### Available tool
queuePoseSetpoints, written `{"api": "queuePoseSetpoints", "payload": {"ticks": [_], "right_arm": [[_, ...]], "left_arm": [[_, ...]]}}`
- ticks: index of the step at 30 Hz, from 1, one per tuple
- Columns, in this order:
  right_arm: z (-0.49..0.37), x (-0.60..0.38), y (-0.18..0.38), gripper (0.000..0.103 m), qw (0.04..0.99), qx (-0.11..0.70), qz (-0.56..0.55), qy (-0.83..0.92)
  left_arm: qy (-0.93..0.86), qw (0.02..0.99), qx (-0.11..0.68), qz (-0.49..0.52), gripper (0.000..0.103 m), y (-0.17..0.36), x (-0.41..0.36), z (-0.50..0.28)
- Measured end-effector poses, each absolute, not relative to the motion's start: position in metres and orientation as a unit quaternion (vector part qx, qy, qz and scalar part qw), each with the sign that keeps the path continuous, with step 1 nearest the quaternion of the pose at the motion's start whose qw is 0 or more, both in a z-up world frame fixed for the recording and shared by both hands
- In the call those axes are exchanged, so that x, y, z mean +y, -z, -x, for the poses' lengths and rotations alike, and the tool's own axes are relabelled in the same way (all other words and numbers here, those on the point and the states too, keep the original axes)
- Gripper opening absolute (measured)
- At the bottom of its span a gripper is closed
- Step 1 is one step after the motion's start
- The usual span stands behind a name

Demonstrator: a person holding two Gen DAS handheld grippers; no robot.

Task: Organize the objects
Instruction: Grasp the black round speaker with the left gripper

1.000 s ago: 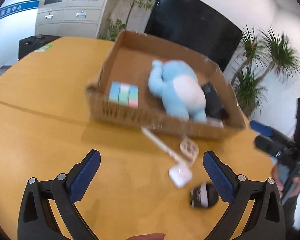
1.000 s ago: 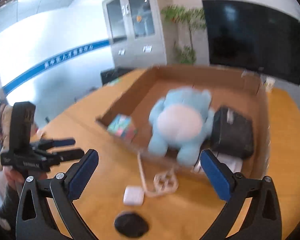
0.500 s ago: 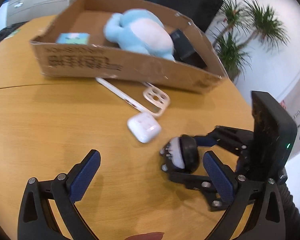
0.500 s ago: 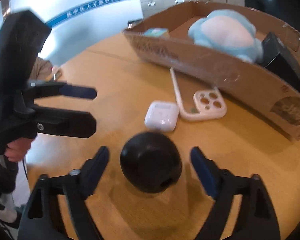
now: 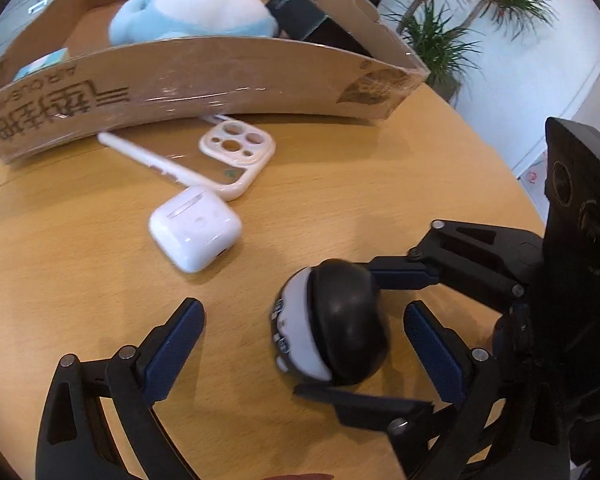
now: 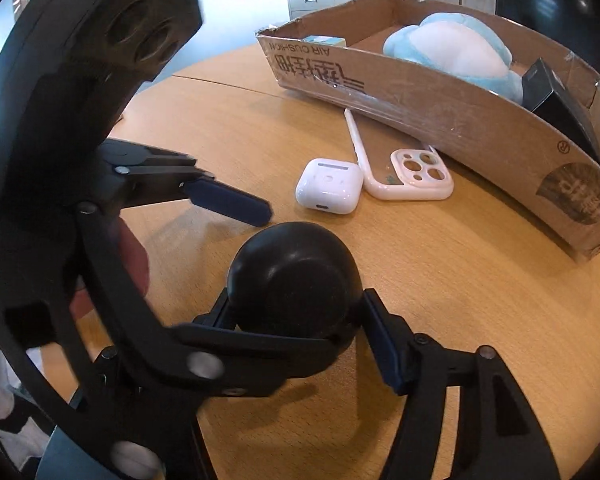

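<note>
Your right gripper (image 6: 296, 320) clamped the black ball (image 6: 292, 280) on the table (image 6: 440, 280); your left gripper (image 5: 300, 344) stood open around it, near the earbud case (image 5: 196, 232).

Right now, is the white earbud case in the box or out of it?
Out. The earbud case lies on the table before the box.

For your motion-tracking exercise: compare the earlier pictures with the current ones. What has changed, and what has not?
The right tool came down from over the box and closed on the black round object. The left tool dropped low beside it, still open. The earbud case, phone case and cardboard box stayed put.
</note>
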State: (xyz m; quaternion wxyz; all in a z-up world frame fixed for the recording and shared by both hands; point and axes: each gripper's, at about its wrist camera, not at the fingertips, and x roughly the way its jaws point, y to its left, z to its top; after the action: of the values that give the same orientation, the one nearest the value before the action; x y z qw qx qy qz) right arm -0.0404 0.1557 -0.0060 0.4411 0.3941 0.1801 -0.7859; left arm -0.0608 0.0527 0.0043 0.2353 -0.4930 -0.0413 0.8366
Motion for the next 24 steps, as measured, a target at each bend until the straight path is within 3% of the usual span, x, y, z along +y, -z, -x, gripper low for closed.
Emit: {"api": "queuePoseSetpoints", "payload": {"ticks": [3,8,14,16,21,23,24], "right_arm": [[0.043,0.152,0.008,0.062,0.442,0.178,-0.388,0.789],[0.047,0.147,0.010,0.077,0.450,0.176,-0.391,0.784],[0.039,0.144,0.011,0.077,0.452,0.195,-0.385,0.781],[0.039,0.145,0.010,0.075,0.454,0.192,-0.385,0.780],[0.034,0.150,0.008,0.060,0.462,0.188,-0.381,0.778],[0.032,0.150,0.008,0.060,0.464,0.189,-0.381,0.778],[0.033,0.150,0.007,0.060,0.465,0.186,-0.382,0.777]], "left_arm": [[-0.843,0.232,-0.038,0.484,0.100,-0.005,0.053,0.061],[-0.862,0.222,-0.033,0.454,0.103,-0.001,0.042,0.063],[-0.873,0.219,-0.020,0.436,0.103,0.002,0.041,0.063],[-0.873,0.218,-0.019,0.436,0.103,0.003,0.041,0.065],[-0.873,0.220,-0.015,0.436,0.101,0.002,0.036,0.064],[-0.874,0.218,-0.006,0.433,0.094,0.002,0.035,0.060],[-0.874,0.225,-0.007,0.431,0.083,0.001,0.034,0.057]]}}
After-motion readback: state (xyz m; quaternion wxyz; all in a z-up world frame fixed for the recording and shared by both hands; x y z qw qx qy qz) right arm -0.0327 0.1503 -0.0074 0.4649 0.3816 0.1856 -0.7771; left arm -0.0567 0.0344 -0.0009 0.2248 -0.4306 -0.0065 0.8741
